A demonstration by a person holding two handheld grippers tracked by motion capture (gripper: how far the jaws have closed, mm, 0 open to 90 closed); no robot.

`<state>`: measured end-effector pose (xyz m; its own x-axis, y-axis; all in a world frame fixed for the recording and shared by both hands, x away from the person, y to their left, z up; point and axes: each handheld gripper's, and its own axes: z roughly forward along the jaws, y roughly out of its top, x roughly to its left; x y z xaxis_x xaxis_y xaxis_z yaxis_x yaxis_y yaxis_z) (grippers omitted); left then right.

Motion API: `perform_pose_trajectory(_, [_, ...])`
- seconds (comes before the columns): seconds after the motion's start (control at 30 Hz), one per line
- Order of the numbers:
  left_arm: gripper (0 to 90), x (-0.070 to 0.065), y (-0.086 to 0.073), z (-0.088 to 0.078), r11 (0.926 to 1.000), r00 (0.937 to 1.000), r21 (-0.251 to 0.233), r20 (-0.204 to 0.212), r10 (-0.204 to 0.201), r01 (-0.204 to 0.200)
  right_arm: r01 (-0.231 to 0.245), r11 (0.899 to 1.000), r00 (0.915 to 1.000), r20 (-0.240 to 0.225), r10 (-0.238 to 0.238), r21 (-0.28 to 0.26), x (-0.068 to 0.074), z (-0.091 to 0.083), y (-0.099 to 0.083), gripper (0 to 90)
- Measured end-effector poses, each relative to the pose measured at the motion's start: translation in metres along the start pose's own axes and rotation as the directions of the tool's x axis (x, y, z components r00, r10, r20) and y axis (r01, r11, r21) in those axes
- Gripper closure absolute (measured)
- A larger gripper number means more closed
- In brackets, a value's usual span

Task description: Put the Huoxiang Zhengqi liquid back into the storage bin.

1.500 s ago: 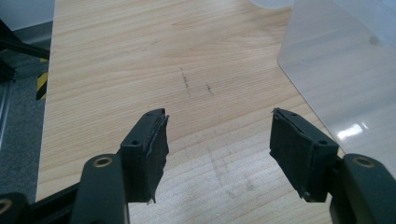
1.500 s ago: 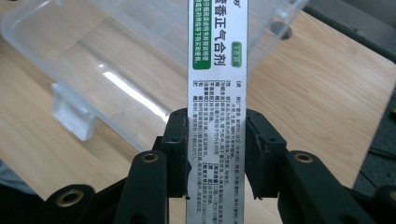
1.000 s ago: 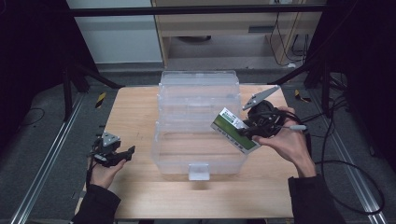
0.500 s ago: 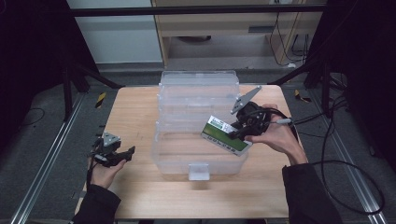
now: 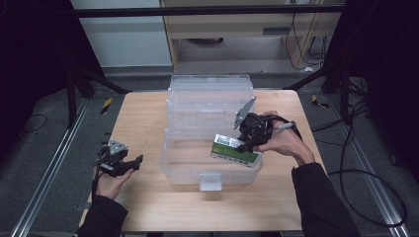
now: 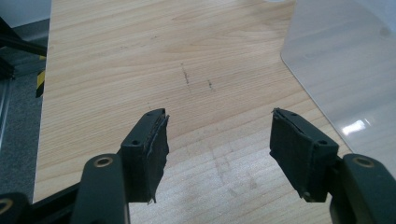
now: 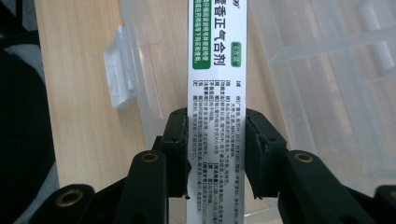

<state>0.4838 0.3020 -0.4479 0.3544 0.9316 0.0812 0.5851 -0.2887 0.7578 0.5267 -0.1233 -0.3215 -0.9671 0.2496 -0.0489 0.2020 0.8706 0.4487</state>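
A clear plastic storage box (image 5: 207, 170) with its lid swung back stands open in the middle of the wooden table. My right gripper (image 5: 247, 143) is shut on a white-and-green medicine carton (image 5: 235, 150) and holds it tilted just above the box's front right part. In the right gripper view both pads clamp the carton (image 7: 217, 84) on its long sides, over the clear box (image 7: 317, 70). My left gripper (image 5: 129, 164) rests low at the table's left, jaws apart; in the left gripper view its fingertips (image 6: 152, 135) stand wide over bare wood.
The box's white front latch (image 5: 210, 181) faces the person. Its lid (image 5: 210, 91) lies toward the far edge. The box's rounded corner (image 6: 345, 70) lies just right of the left gripper. Dark floor, rails and cables (image 5: 360, 173) surround the table (image 5: 143, 113).
The right hand has carried the carton leftward and down, from beside the box's right edge to over its front right part. The left hand has stayed put.
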Motion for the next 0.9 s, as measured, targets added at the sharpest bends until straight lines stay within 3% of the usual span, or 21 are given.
perform_pose_trajectory(0.27, [36.3,0.001,0.000,0.000,1.0000,1.0000,0.000,-0.001,-0.003,0.003,0.099,0.993,0.9944,-0.041,-0.097,0.061,-0.002,0.018,0.001,64.4])
perform_pose_trajectory(0.63, [36.3,0.001,-0.001,0.001,1.0000,1.0000,0.004,0.000,0.001,-0.001,0.138,0.983,0.9886,-0.077,-0.129,0.122,0.001,0.030,-0.001,64.2])
perform_pose_trajectory(0.9, [36.3,0.001,-0.001,0.001,1.0000,1.0000,0.006,0.000,0.002,-0.002,0.150,0.981,0.9865,-0.084,-0.141,0.121,0.002,0.035,-0.006,64.1])
